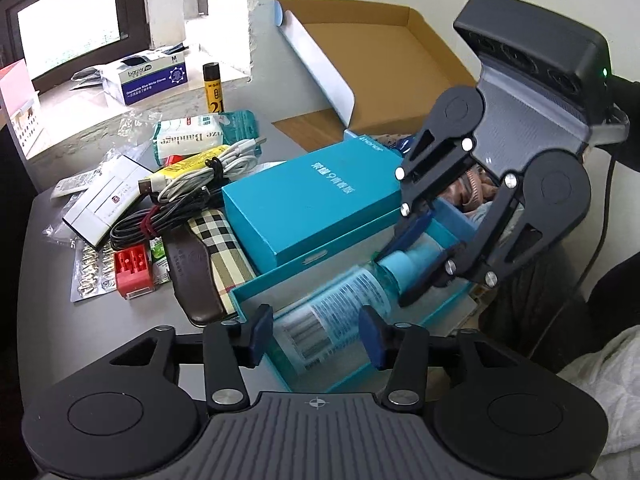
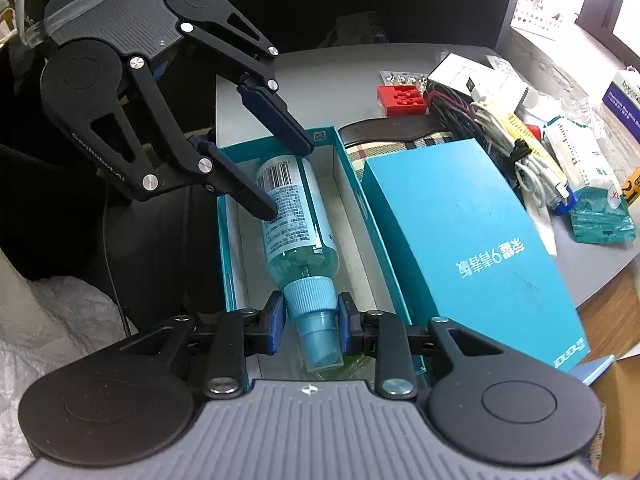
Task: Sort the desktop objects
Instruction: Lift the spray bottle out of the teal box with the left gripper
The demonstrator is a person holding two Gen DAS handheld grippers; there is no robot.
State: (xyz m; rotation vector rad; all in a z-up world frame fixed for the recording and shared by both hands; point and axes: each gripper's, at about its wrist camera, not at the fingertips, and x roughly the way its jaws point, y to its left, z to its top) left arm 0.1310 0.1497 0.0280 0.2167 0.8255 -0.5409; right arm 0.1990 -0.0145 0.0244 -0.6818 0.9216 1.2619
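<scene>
Blue spray bottle (image 2: 298, 216) lies on its side in the open teal box tray (image 2: 228, 248), label and barcode up, cap end toward the right-hand tool.

Right gripper (image 2: 311, 322): pads on either side of the ribbed cap, touching or all but touching it; the grip looks like a pinch on the cap. In the left wrist view the same tool comes in from the far right, fingers around the cap end.

Left gripper (image 1: 316, 336): fingers spread wide, one on each side of the bottle's base end, not clamped. Right wrist view shows its fingers (image 2: 276, 118) over the labelled body, the lower tip against the label.

Teal box lid (image 1: 316, 204) rests tilted just beside the tray. Beyond it on the grey table (image 1: 52, 320): plaid case (image 1: 224, 252), red plastic block (image 1: 134, 268), bundled black and white cables (image 1: 188, 184), gauze bandage pack (image 1: 188, 136). Open cardboard box (image 1: 360, 52) at the far side.
</scene>
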